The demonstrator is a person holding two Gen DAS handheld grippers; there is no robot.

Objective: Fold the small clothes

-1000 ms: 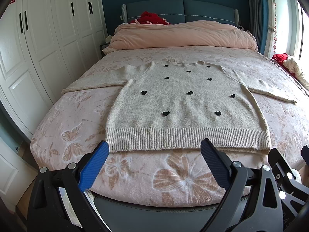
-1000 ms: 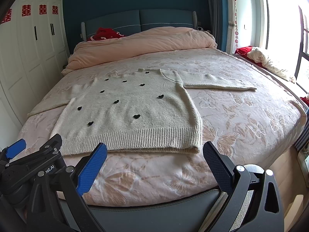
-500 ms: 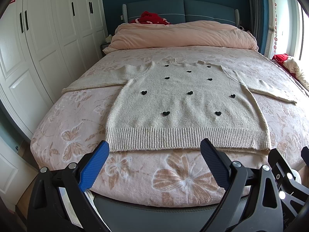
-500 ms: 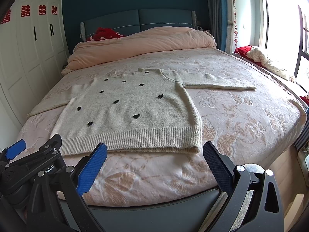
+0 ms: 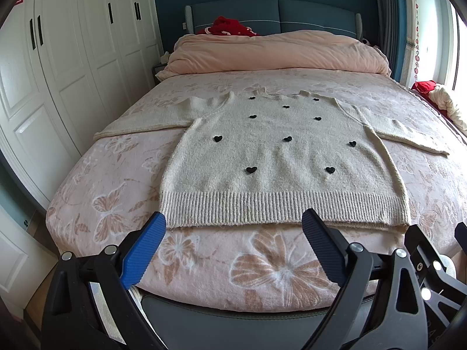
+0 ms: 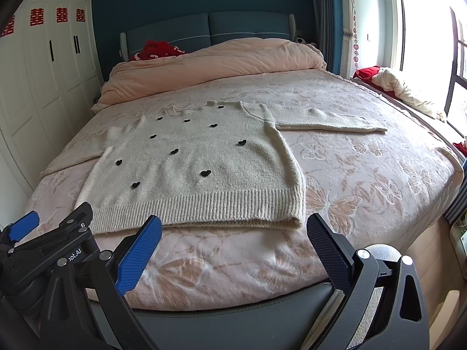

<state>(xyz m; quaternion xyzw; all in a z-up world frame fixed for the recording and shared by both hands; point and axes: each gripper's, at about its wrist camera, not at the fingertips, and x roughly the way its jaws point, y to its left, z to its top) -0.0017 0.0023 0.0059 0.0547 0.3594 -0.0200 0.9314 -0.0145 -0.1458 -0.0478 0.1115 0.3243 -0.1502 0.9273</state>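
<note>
A cream knit sweater (image 5: pixel 280 157) with small black hearts lies flat on the bed, face up, both sleeves spread out to the sides and the ribbed hem toward me. It also shows in the right wrist view (image 6: pixel 204 163). My left gripper (image 5: pixel 233 221) is open and empty, held just short of the hem at the foot of the bed. My right gripper (image 6: pixel 233 224) is open and empty, near the hem's right corner. The left gripper's body shows at the lower left of the right wrist view (image 6: pixel 52 245).
The bed has a pink butterfly-print cover (image 5: pixel 116 198) and a bunched pink duvet (image 5: pixel 277 49) at the headboard, with a red item (image 5: pixel 227 26) behind. White wardrobes (image 5: pixel 58 67) stand at the left. A window ledge with red and white cloth (image 6: pixel 402 84) runs along the right.
</note>
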